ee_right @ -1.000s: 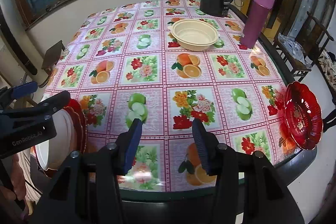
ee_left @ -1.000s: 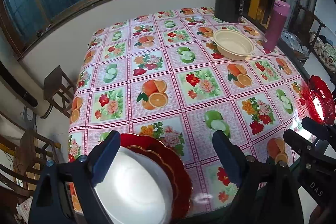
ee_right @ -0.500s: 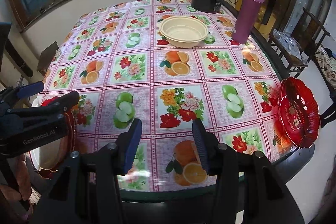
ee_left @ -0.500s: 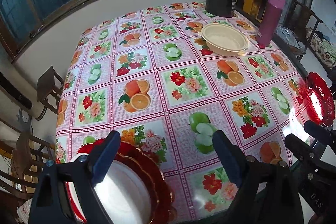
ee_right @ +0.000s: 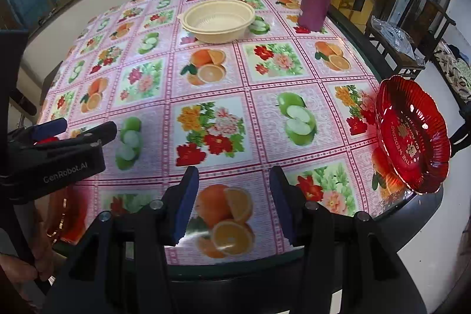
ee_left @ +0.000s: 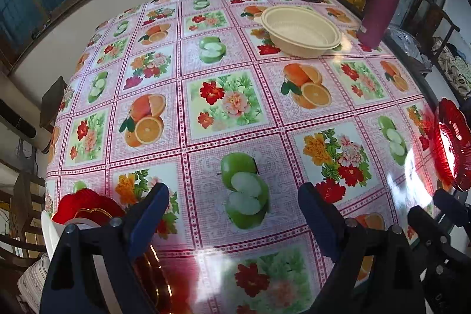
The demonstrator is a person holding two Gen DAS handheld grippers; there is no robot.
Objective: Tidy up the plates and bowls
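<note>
Both claws, left (ee_left: 232, 214) and right (ee_right: 232, 202), are hanging released and empty, perhaps readying for the stacked plates (ee_left: 88, 211) at eight o'clock.

Cream bowl (ee_left: 301, 31): set upright at far table side. Red scalloped plate (ee_right: 412, 137): tilted at right edge. Red plates with white bowl (ee_left: 85, 214): stacked near left corner.

both grippers dropped closer to the table (ee_left: 235, 96) & slid fwd. left gripper (ee_left: 232, 222) now past the red/white plate stack (ee_left: 85, 211), cream bowl (ee_right: 217, 19) looks nearer.
</note>
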